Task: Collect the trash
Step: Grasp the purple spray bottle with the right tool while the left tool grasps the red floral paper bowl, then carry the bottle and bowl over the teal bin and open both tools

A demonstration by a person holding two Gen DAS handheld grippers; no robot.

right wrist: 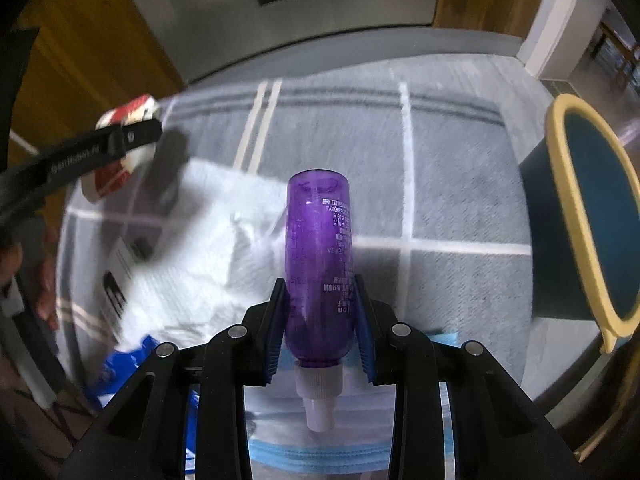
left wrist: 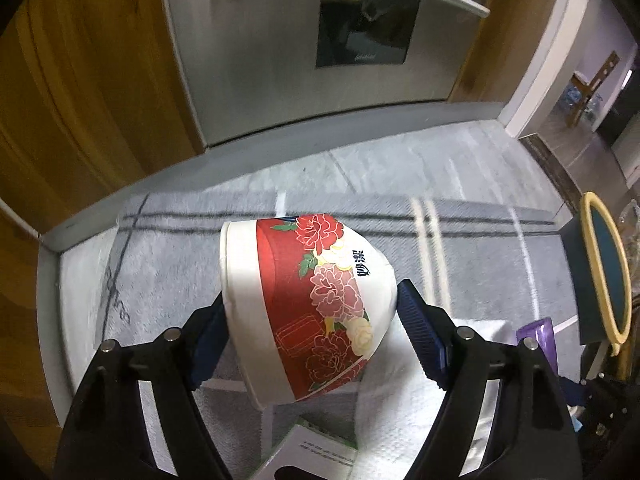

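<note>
A paper cup [left wrist: 308, 300] with a red and white flower print lies tilted between the blue pads of my left gripper [left wrist: 310, 300], which is shut on it above the grey striped rug [left wrist: 460, 240]. The right wrist view shows this cup [right wrist: 132, 110] at the far left, crossed by a left finger [right wrist: 120, 140]. My right gripper [right wrist: 319, 282] is shut on a purple spray bottle [right wrist: 318, 248], cap toward the camera. A tip of the bottle [left wrist: 536, 332] shows in the left wrist view.
A dark bin with a yellow rim [right wrist: 568, 100] stands at the right, its rim [left wrist: 595, 197] also in the left view. A white paper towel [right wrist: 192, 248], a printed card [right wrist: 120, 276], a blue wrapper [right wrist: 120, 360] and a blue face mask [right wrist: 320, 452] lie on the rug. An oven [left wrist: 320, 40] and wooden cabinets stand behind.
</note>
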